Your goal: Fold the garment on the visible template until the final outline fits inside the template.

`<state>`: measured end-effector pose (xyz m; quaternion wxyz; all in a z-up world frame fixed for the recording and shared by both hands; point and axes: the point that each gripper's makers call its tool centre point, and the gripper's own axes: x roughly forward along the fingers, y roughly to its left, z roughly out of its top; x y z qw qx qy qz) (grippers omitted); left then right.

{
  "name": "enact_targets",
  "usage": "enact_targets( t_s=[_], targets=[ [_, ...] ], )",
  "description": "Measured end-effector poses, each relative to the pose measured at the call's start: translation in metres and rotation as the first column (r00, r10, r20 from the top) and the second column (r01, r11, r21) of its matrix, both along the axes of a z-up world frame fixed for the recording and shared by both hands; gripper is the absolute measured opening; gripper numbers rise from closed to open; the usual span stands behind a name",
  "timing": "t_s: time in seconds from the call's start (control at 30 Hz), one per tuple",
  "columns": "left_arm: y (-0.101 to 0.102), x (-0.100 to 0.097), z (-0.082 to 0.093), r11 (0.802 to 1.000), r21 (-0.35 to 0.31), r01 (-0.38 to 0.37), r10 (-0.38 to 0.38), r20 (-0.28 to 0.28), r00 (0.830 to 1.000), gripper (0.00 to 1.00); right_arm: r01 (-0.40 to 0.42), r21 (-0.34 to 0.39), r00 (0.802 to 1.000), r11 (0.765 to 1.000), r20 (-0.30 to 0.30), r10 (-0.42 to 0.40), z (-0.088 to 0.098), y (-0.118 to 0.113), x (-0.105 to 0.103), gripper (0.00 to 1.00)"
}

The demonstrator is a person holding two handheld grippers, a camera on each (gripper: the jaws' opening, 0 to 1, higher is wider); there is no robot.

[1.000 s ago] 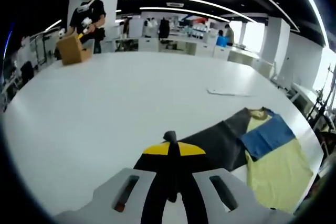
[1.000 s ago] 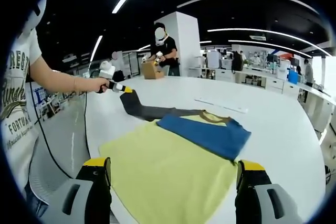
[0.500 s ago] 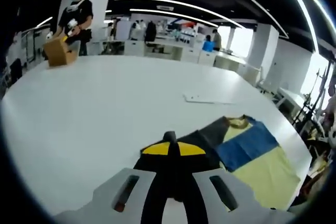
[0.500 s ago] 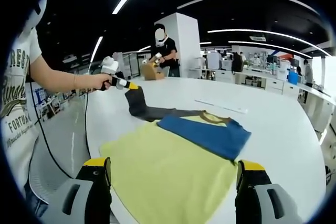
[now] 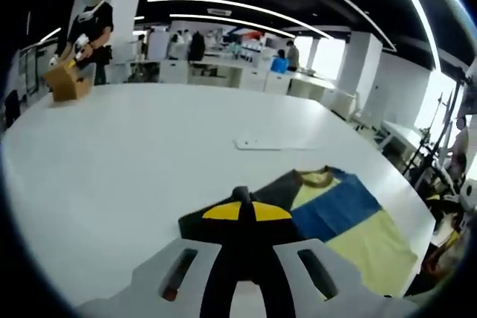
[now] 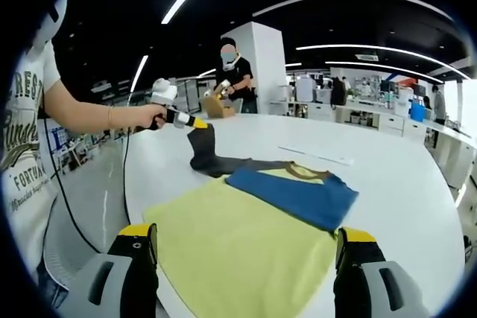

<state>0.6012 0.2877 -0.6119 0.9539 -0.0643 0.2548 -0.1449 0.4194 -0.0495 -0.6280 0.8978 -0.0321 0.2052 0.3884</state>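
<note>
Between my left gripper [image 5: 240, 217] fingers, pinched dark sleeve [image 6: 203, 150] has lifted inward over the garment [image 6: 246, 229]; right gripper [image 6: 242, 258] spread, idle.

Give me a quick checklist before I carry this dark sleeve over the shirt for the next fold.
1. Left gripper clamped on the dark sleeve: ok, jaws shut on the cuff, sleeve lifted.
2. Right gripper free: ok, jaws open, nothing between them.
3. Shirt flat on the white table: ok, yellow body spread out, blue sleeve already folded across it.
4. Template outline visible: cannot tell, no marking shows around the shirt.
5. Whole shirt on the table: cannot tell, the hem lies near the table edge by the right gripper.
6. Fold path clear: ok, the flat white strip lies apart from the shirt.
</note>
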Motion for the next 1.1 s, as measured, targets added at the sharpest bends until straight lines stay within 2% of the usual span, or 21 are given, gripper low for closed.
enact_targets(
  t_s=[0.37,0.67,1.1],
  targets=[
    [-0.035,0.006,0.005,0.999,-0.008,0.049,-0.049,0.005,0.999,0.00,-0.003,0.010,1.000,1.000,0.010,0.003,0.004,0.001,0.001,0.99],
    [-0.061,0.013,0.012,0.996,-0.058,0.068,-0.068,0.012,0.998,0.00,-0.001,0.009,1.000,1.000,0.014,0.001,0.003,0.002,0.001,0.99],
    [-0.096,0.019,0.016,0.992,-0.074,0.106,-0.106,0.012,0.994,0.00,-0.003,0.020,1.000,1.000,0.012,0.003,0.001,0.006,0.001,0.99]
  ],
)
